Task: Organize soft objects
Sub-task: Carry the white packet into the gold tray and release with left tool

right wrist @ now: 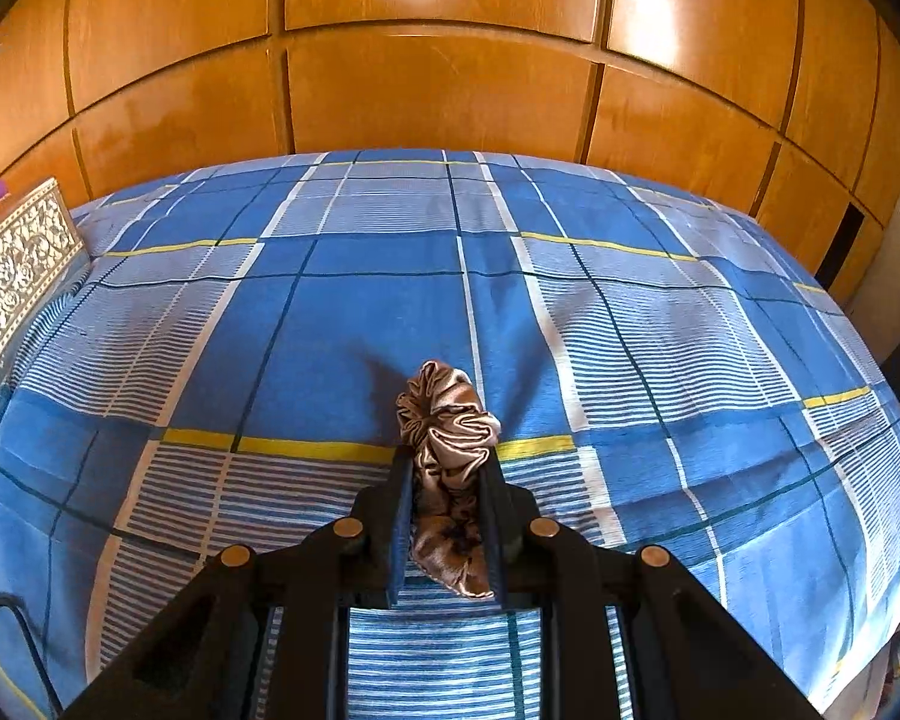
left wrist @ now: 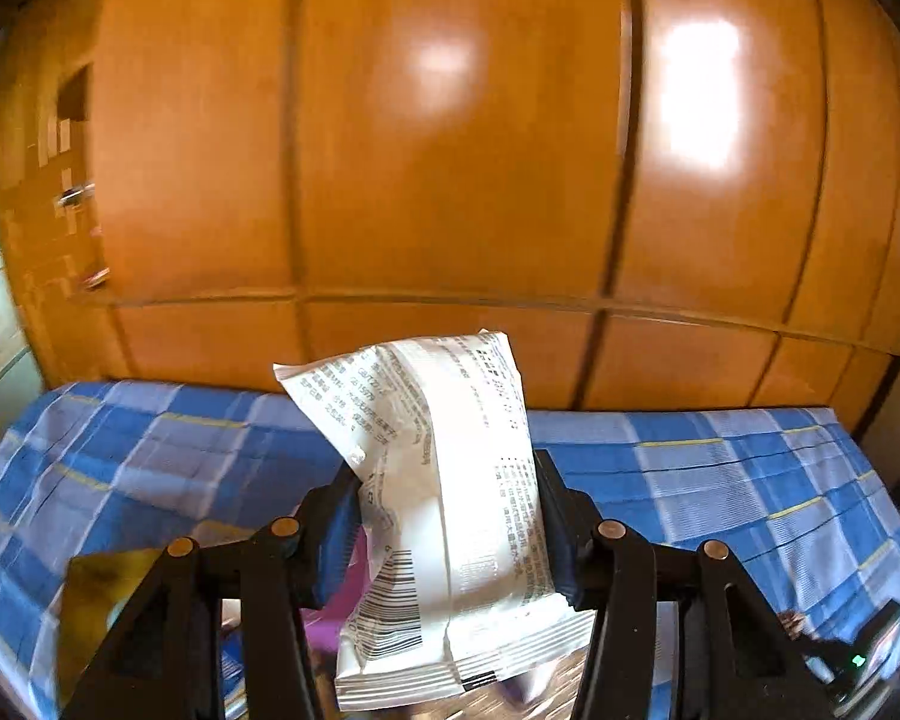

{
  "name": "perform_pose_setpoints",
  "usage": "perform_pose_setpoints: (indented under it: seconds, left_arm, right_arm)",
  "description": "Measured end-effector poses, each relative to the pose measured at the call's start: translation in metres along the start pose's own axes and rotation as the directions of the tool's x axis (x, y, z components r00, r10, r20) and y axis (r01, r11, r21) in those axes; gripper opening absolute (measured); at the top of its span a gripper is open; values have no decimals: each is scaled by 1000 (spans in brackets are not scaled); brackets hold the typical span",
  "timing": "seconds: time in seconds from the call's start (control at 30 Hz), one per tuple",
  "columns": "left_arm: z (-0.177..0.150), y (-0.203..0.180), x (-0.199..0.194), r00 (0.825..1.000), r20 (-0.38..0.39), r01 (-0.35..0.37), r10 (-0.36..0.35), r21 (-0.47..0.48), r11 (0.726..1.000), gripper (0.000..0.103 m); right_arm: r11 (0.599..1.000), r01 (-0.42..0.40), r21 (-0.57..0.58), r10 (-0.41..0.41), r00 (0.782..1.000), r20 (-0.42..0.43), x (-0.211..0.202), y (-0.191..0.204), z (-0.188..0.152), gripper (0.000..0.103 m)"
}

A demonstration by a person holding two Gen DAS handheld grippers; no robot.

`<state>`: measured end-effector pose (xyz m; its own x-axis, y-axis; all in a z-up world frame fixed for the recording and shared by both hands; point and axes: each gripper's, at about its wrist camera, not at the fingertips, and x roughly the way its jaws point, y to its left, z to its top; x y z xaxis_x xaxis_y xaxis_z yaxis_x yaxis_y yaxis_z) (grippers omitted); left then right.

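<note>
My left gripper is shut on a white soft packet with printed text and a barcode, held upright above the blue plaid bedsheet. My right gripper is shut on a brown satin scrunchie, held just above the blue plaid bedsheet. The scrunchie bulges out past the fingertips.
An orange wooden wardrobe stands behind the bed in both views. A patterned box sits at the bed's left edge in the right wrist view. A gold packet and purple items lie below the left gripper.
</note>
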<state>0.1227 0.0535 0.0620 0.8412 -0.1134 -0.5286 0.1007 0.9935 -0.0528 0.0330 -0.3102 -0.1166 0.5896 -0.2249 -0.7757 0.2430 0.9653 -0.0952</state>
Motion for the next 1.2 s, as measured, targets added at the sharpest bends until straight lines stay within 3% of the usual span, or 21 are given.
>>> perform_pose_setpoints:
  seconds: [0.37,0.87,1.03,1.2]
  left_arm:
    - [-61,69,-33,994,-23,-110,108,-94,989,53]
    - [-105,101,-42,988,-122,-116,95,-180,977,53]
    - [-132,139,-47,970,-190,-193,153,-217,957,53]
    - [-164,192,-72,934,-258,-318,246,-291,902,53]
  right_arm:
    - [998,54,-43,-54,999,8,0,8,-1,20]
    - [994,97,-43,-97,995,8,-1,14,-2,20]
    - [994,103,-44,-103,995,9,-1,15,-2,20]
    - [994,101,-39,-101,995,15,-2,14,-3,20]
